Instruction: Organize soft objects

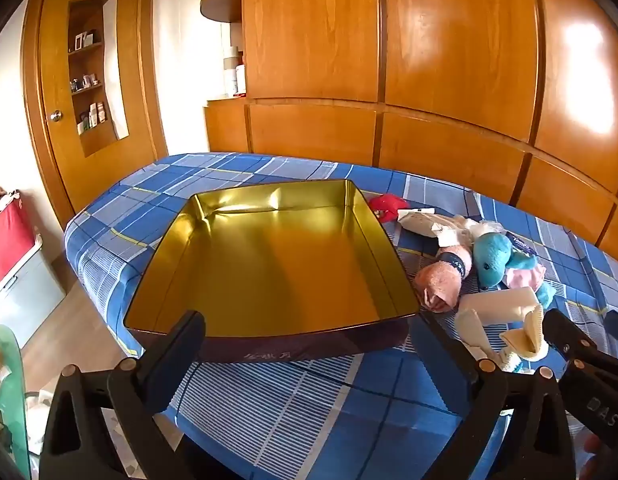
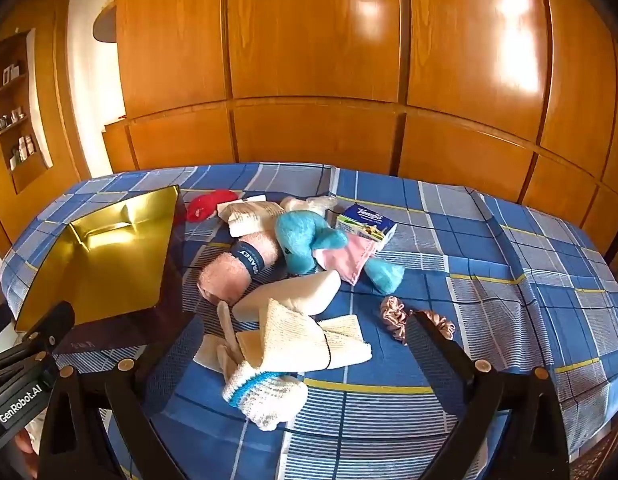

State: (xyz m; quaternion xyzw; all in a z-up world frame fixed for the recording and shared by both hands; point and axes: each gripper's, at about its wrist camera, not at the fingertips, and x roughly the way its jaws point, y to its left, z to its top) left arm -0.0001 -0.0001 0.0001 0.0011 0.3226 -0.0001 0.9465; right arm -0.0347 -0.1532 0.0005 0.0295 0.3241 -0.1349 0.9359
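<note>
While both the left claw (image 1: 313, 356) and right claw (image 2: 285, 360) hang released and empty, sorting has not begun; next move: grasp the sock (image 2: 265, 396) for the empty tin (image 1: 269, 256).

- The tin (image 1: 269, 264): its near wall is partly covered by the left gripper's fingers (image 1: 181, 344), and the lettering there is too faint to read.
- The scrunchie (image 2: 397, 316): half hidden behind the right gripper's right finger.
- The red soft item (image 2: 205, 205): its lower part sits behind the tin's corner.
- The shelf items (image 1: 91, 114): too small to identify.
- The bed (image 2: 509, 280): cut off by the frame's lower edge.
</note>
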